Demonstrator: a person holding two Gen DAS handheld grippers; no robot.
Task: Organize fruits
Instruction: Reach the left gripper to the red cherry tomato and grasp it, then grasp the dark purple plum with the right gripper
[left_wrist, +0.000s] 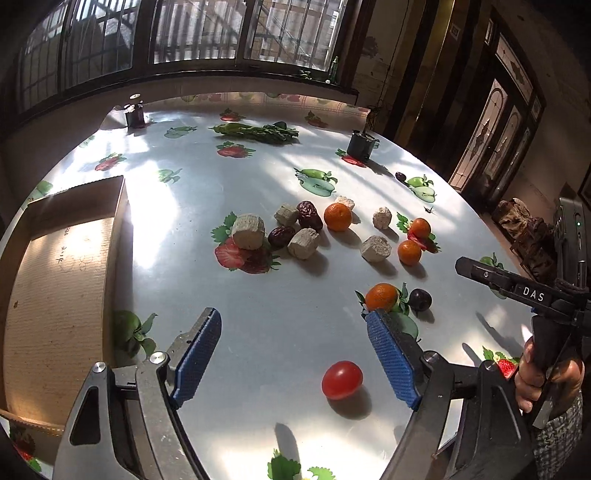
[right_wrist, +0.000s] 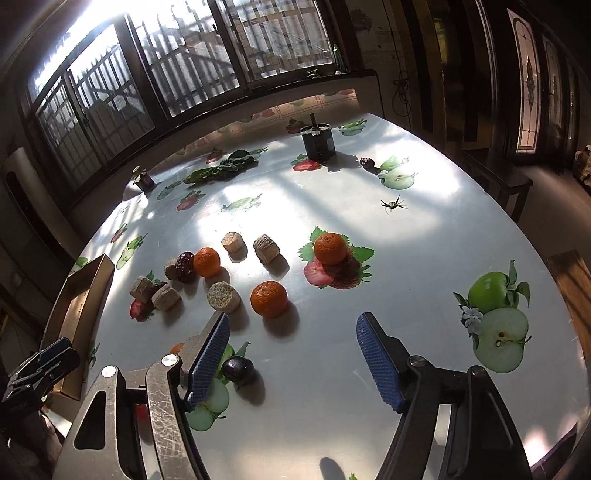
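Note:
My left gripper (left_wrist: 293, 326) is open and empty above the table, with a red cherry tomato (left_wrist: 341, 379) lying between its blue pads near the right one. Several small oranges (left_wrist: 337, 216) (left_wrist: 381, 296), dark red dates (left_wrist: 309, 215), a dark plum (left_wrist: 420, 299) and beige cake blocks (left_wrist: 248, 232) lie scattered ahead. A cardboard box (left_wrist: 55, 280) stands at the left. My right gripper (right_wrist: 291, 330) is open and empty; the plum (right_wrist: 237, 368) sits by its left finger, an orange (right_wrist: 269, 298) just ahead. The right gripper also shows in the left wrist view (left_wrist: 517, 288).
A fruit-print tablecloth (left_wrist: 258, 177) covers the table. Leafy greens (left_wrist: 255, 132), a dark jar (left_wrist: 135, 112) and a dark cup (left_wrist: 362, 144) stand at the far side. A lone date (right_wrist: 367, 162) and a small stem (right_wrist: 393, 204) lie far right. The box shows at the left in the right wrist view (right_wrist: 79, 314).

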